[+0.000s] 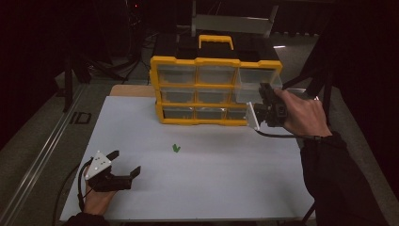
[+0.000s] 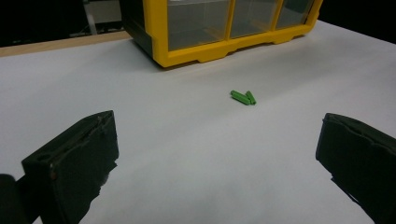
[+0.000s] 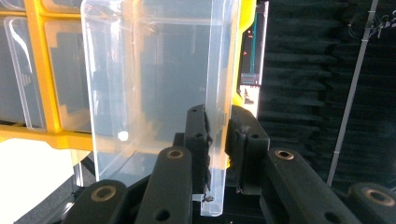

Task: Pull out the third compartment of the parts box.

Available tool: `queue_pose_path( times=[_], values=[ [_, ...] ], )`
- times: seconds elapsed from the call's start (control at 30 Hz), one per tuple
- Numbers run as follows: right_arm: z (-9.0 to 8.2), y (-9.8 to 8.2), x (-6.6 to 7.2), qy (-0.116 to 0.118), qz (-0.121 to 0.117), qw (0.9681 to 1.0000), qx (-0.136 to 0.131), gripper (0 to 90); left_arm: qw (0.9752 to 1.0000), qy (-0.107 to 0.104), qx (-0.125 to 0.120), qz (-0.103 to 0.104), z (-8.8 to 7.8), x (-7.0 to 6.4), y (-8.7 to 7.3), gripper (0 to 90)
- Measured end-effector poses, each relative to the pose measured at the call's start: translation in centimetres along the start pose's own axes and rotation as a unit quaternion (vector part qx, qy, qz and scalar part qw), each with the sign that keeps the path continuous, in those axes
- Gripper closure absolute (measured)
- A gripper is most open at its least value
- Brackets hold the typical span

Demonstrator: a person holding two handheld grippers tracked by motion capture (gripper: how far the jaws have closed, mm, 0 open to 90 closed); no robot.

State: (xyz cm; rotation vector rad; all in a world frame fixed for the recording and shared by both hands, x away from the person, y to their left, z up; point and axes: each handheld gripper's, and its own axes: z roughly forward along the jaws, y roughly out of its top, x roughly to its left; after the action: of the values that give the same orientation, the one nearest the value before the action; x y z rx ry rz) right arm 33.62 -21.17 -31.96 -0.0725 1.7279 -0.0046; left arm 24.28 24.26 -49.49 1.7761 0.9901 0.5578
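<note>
Nothing readable anywhere, honestly: no labels or brand on the yellow organizer (image 1: 207, 89), its clear drawer (image 3: 154, 84), or the white table (image 1: 188, 188).

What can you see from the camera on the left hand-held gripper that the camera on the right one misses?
Left gripper view alone: two small green pegs lying side by side on the white table, framed by the left hand-held gripper with its jaws wide apart.

Right gripper view alone: the right hand-held gripper clamped on the wall of a clear drawer pulled out of its slot.

Both: the yellow drawer cabinet.
</note>
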Motion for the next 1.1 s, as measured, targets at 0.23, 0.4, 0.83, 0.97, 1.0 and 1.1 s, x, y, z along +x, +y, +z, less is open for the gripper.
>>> queue_pose_path(
  times=[0.23, 0.4, 0.83, 0.97, 1.0, 1.1],
  values=[
    [-0.7, -0.1, 0.1, -0.003, -0.004, 1.0, -0.003, 78.3, 1.0, 0.0, 0.0, 0.0, 0.0, 0.0, 0.0, 0.0],
    [-1.2, -0.1, 0.2, -0.006, -0.004, 1.0, -0.001, 78.4, 1.0, 0.001, -0.002, -0.001, 0.0, 0.0, 0.0, 0.0],
    [-1.6, -0.2, 0.8, -0.006, -0.006, 0.9999, -0.007, 77.4, 1.0, 0.002, -0.001, -0.001, 0.0, 0.0, 0.0, 0.0],
    [-1.8, -0.2, 1.2, -0.009, -0.006, 0.9999, -0.007, 76.7, 1.0, 0.002, 0.0, -0.001, 0.0, 0.0, 0.0, 0.0],
    [-1.8, -0.3, 1.3, -0.009, -0.006, 0.9999, -0.007, 76.3, 1.0, 0.002, 0.0, -0.001, 0.0, 0.0, 0.0, 0.0],
    [-1.8, -0.3, 1.5, -0.013, -0.002, 0.9999, -0.011, 72.8, 1.0, 0.002, 0.0, -0.001, 0.0, 0.0, 0.0, 0.0]
  ],
)
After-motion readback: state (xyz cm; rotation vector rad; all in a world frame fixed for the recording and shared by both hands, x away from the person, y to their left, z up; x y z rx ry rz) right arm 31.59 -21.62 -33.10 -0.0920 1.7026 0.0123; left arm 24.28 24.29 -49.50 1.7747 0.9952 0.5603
